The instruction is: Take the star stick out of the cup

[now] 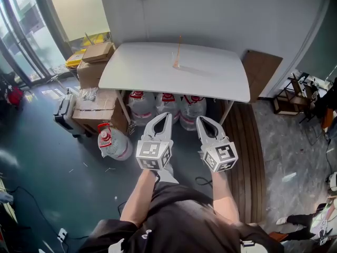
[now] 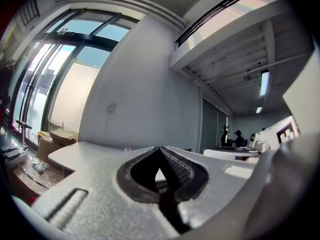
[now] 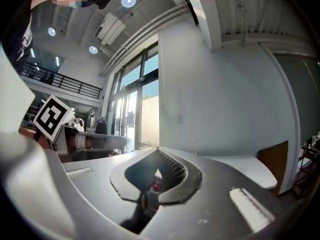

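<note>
Star stick (image 1: 178,49) stands upright in the small clear cup (image 1: 176,64), which sits on the white table (image 1: 137,73) towards its far edge, roughly mid-width; the stick's top is too small for us to make out. We judge the task not yet begun, since the stick is in the cup and neither tool is near it; all the work is left, namely the approach, the grasp on the stick and the lift clear of the cup. We find the left gripper (image 1: 165,115) and the right gripper (image 1: 203,119) held side by side short of the table's near edge, well apart from the cup; both pairs of jaws are clenched tip to tip with nothing between them. The table top is otherwise bare and evenly lit; beneath the table we note large water bottles (image 1: 167,105); to the table's left, cardboard boxes (image 1: 96,52) and tall glazing; to its right, a brown board (image 1: 261,70) against the wall; the floor (image 1: 47,157) around the table is dark.
</note>
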`<move>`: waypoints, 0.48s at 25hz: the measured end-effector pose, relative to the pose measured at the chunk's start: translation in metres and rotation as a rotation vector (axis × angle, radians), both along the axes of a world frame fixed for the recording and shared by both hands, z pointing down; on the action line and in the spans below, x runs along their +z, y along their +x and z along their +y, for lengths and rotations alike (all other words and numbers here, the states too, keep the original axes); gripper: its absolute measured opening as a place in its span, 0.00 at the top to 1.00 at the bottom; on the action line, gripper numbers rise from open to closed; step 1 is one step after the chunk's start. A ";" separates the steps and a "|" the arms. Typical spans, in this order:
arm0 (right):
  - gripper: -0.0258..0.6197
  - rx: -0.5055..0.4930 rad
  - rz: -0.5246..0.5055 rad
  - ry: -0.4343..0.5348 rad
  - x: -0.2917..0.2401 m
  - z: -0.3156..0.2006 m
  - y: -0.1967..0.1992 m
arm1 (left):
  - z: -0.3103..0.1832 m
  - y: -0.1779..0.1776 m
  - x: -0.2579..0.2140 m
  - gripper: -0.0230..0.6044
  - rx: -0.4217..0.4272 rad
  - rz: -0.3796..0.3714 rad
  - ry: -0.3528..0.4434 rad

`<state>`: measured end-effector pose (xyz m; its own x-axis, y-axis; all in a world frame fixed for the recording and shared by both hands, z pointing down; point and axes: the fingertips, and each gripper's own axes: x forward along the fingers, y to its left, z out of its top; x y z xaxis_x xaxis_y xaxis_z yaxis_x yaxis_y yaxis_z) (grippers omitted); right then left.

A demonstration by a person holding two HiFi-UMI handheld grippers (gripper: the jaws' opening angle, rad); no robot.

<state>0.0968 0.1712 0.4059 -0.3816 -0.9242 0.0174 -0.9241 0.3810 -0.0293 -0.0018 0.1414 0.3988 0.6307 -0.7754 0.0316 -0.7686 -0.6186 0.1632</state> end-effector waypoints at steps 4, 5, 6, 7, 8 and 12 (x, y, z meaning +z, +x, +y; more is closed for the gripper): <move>0.95 0.002 -0.004 -0.006 0.001 -0.039 0.002 | -0.040 0.004 0.003 0.96 0.003 -0.003 -0.017; 0.95 0.002 -0.005 -0.009 0.003 -0.050 0.003 | -0.051 0.005 0.004 0.96 0.003 -0.003 -0.019; 0.95 0.002 -0.006 -0.013 0.004 -0.060 0.003 | -0.062 0.005 0.005 0.96 0.002 -0.004 -0.022; 0.95 0.004 -0.009 -0.018 0.007 -0.070 0.004 | -0.073 0.006 0.007 0.96 0.003 -0.007 -0.026; 0.95 0.008 -0.014 -0.023 0.008 -0.081 0.005 | -0.084 0.007 0.009 0.96 0.005 -0.010 -0.031; 0.95 0.028 -0.034 -0.037 0.012 -0.126 0.011 | -0.130 0.012 0.015 0.96 0.020 -0.028 -0.051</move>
<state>0.1082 0.0449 0.4183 -0.3565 -0.9335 0.0394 -0.9326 0.3531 -0.0743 0.0104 0.0117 0.4139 0.6442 -0.7597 0.0888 -0.7610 -0.6250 0.1740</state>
